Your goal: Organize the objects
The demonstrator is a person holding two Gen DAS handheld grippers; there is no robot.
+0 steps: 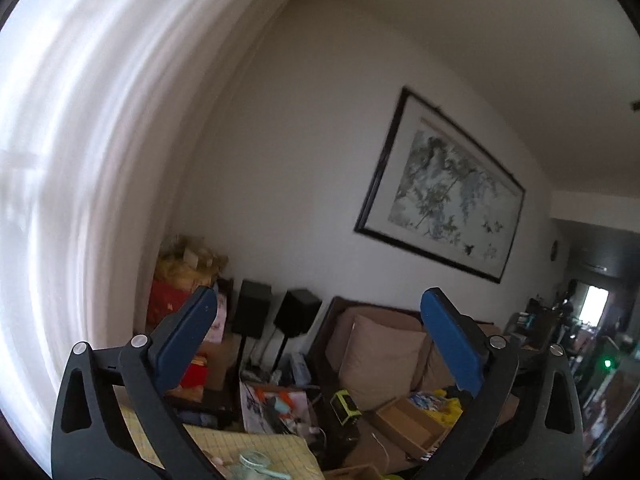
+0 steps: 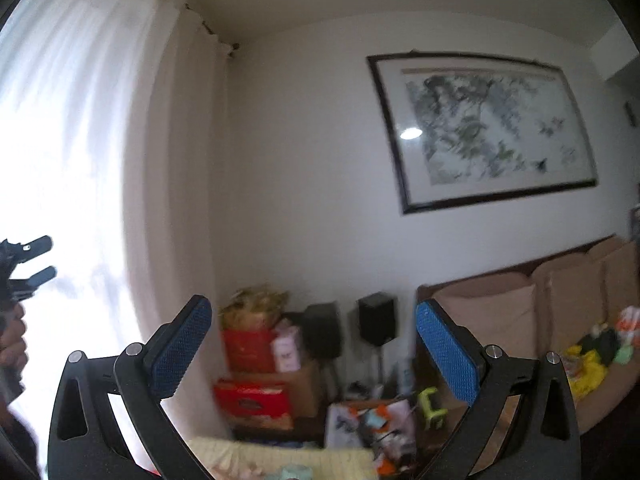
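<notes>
Both grippers are held level, aimed into the room rather than at the work surface. Left gripper (image 1: 318, 332): blue pads spread wide, nothing between them. Right gripper (image 2: 312, 344): blue pads likewise wide apart and empty. In the right wrist view the left gripper is also seen at the far left edge against the bright curtain (image 2: 80, 120), with part of a hand (image 2: 12, 344) under it. The task's objects are low in frame: a yellow checked mat (image 1: 256, 446) lies near, at the bottom edge, with a clear glass jar (image 1: 254, 464) on it, blurred; what else sits on the mat cannot be told. Beyond the mat, a clutter pile is seen on the floor: red boxes (image 2: 252, 400), a printed bag (image 1: 276, 406), a lime-green item (image 1: 345, 404), an open cardboard box (image 1: 412, 424). Two black speakers on stands (image 1: 276, 312) stand against the far wall. A brown sofa (image 1: 380, 352) is to the right, with yellow and mixed items (image 2: 592, 356) on its seat. A framed ink painting (image 1: 440, 200) hangs on the wall above the sofa. Heavy motion blur is noted in both views.
</notes>
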